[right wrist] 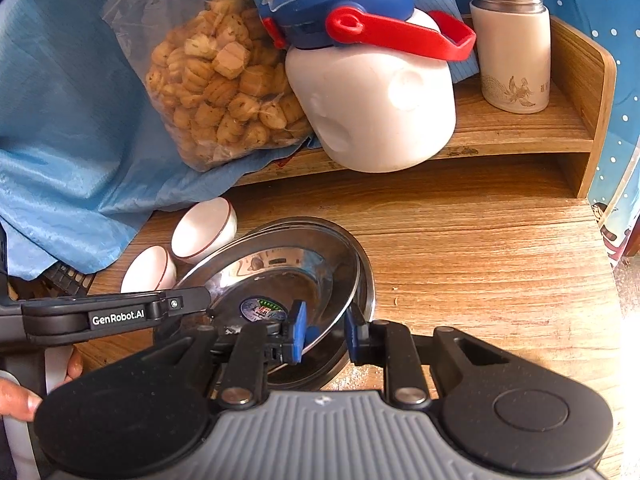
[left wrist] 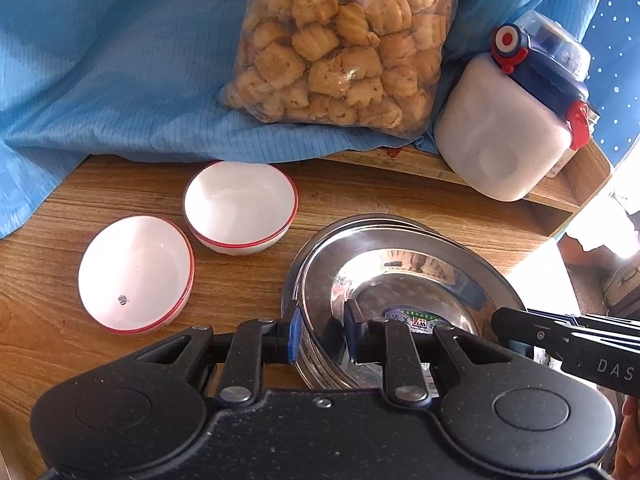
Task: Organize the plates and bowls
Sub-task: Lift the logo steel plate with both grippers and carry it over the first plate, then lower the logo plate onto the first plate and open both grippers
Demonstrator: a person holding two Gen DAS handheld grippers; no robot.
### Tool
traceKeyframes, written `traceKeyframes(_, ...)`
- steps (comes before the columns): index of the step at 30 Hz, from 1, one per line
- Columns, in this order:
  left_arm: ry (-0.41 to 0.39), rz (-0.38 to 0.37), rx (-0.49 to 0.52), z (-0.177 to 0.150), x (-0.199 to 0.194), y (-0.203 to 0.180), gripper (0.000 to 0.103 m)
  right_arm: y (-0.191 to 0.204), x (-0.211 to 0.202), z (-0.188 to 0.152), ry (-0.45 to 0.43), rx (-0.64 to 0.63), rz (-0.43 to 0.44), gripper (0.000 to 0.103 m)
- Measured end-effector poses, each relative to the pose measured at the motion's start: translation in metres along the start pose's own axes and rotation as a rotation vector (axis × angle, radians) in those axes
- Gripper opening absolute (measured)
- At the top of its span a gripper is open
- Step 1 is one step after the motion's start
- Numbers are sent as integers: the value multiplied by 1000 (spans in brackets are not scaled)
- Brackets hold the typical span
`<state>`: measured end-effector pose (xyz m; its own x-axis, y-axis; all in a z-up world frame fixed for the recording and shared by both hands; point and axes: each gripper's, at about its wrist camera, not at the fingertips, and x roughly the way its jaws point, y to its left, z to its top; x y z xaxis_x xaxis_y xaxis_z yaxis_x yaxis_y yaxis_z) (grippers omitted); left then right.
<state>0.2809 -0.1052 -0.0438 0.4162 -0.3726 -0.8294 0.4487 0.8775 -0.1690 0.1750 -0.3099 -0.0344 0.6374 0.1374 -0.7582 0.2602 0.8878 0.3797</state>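
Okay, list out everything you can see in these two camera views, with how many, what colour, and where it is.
Steel plates: a stack, exact count unclear, silver, front middle of the table, sticker in the top one.
Bowls: two, white with red rims, left of the plates, the other just behind.
Bag of biscuits: one, clear with golden-brown pieces, on the blue cloth at the back.
Blue cloth: one, draped along the back and left.
Water jug: one, white with blue lid and red handle, on the wooden shelf.
Flask: one, cream with steel top, right end of the shelf.
Wooden shelf: one, light brown, at the back.
Table: one, wood grain.
Left gripper: black with blue pads, astride the plates' rim.
Right gripper: the same, at the opposite rim.
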Motion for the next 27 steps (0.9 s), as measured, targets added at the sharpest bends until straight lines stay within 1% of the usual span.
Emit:
traceKeyframes(13, 16, 16, -11, 2, 6, -2, 24, -1, 9, 2, 13, -2, -4, 24)
traceKeyframes(19, 9, 26, -4, 4, 8, -2, 23, -1, 14, 1, 27, -15, -6, 26)
traceKeyframes(27, 8, 17, 42, 1, 9, -6, 34, 2, 16, 2, 35, -37, -3, 30)
